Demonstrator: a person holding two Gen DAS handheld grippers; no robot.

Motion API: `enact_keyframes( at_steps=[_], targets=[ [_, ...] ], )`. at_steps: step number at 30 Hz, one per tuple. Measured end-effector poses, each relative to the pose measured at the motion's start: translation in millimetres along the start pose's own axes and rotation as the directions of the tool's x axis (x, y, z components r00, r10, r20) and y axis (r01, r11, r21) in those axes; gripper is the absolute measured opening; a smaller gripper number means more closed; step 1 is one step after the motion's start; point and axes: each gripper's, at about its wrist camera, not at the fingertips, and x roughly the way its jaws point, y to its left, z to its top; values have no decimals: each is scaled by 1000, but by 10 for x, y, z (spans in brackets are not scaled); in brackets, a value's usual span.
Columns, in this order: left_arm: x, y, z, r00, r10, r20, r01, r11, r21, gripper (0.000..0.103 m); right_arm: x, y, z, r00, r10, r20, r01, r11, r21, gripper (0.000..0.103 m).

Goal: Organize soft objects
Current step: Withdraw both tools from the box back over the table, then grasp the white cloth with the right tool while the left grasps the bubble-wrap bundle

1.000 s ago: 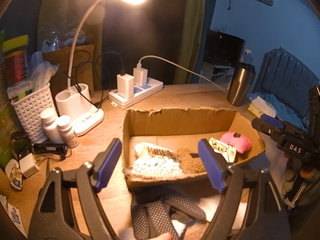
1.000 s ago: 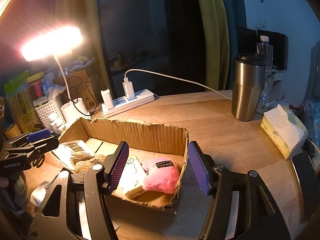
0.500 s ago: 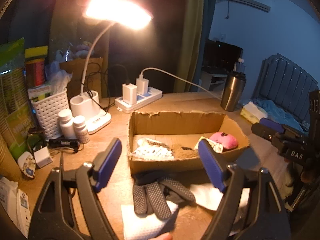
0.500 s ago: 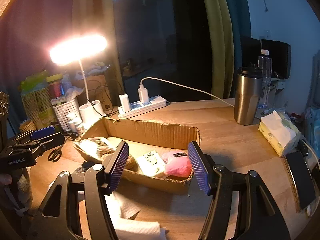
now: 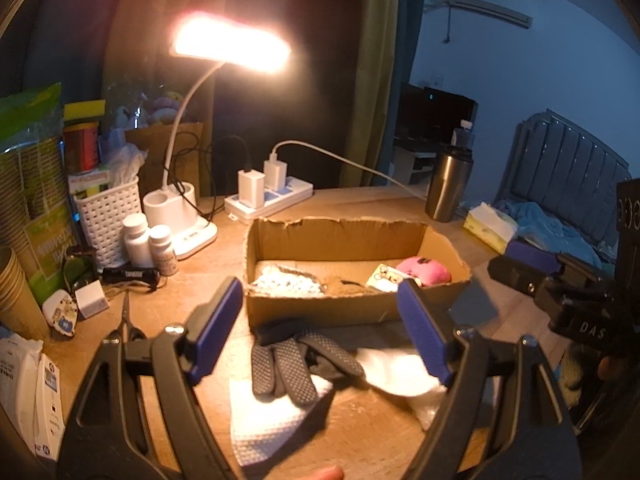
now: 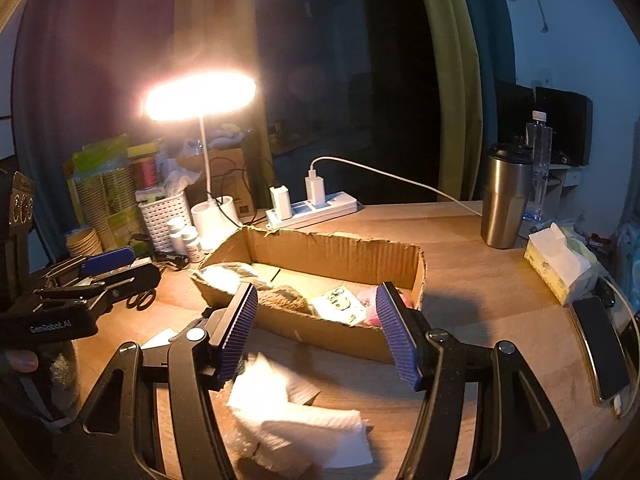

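Both claws hover above the near edge of the wooden counter (image 5: 360, 432), angled down twd the cardboard box (image 5: 352, 304). Left claw (image 5: 320, 332): blue pads apart, nothing btwn them; below it lies a pair of dark grip-dot gloves (image 5: 296, 364) on a white paper towel (image 5: 268, 420), just in front of the box's near wall. Right claw (image 6: 316, 332): pads apart too, empty, w/ crumpled white paper towels (image 6: 304, 420) beneath it. Each claw shows at the edge of the other's view; a fingertip (image 5: 320, 473) peeks in at the bottom of the left view.

Box is open-topped, torn rim. Inside, L to R: a white knobbly soft item (image 5: 288, 284), a brown fuzzy piece (image 5: 340, 282), a flat printed packet (image 5: 384, 274), a pink plush (image 5: 424, 270) at the right end.

Counter clutter: lit desk lamp (image 5: 230, 46) w/ white base, power strip (image 5: 268, 200) w/ two chargers, two white pill bottles (image 5: 150, 242), white woven basket (image 5: 106, 218), scissors (image 5: 126, 320), steel tumbler (image 6: 506, 196), tissue pack (image 6: 560, 266), phone (image 6: 600, 340). Room dim; green curtain (image 5: 372, 80) behind, bed (image 5: 560, 216) at far right.
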Motion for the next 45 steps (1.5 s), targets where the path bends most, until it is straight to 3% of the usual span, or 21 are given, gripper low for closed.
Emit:
enact_keyframes(
  at_steps=[4,20,32,34,36,37,45],
  targets=[
    [-26,-15,-41,1000,-7,-3,7,1000,-15,86,4,52,-53,1000,11,-17,-11,1000,-3,65],
    [40,28,-318,997,-1,-79,-3,999,-42,86,243,192,-402,987,51,-156,-53,999,-13,65],
    [138,85,-522,990,-3,-140,-6,998,-63,86,546,256,-645,945,101,-312,-109,994,-7,64],
    [145,75,-528,990,-6,-143,-3,998,-62,86,563,266,-662,940,105,-324,-116,993,-15,50],
    [149,60,-529,990,-8,-144,-1,998,-59,86,553,280,-661,941,105,-321,-119,993,-25,23],
    [150,52,-527,989,-9,-145,1,998,-58,86,532,287,-651,944,108,-313,-124,992,-30,17],
    [168,-21,-514,988,-18,-152,12,999,-40,86,282,159,-445,977,109,-183,-114,993,-15,16]
  ],
)
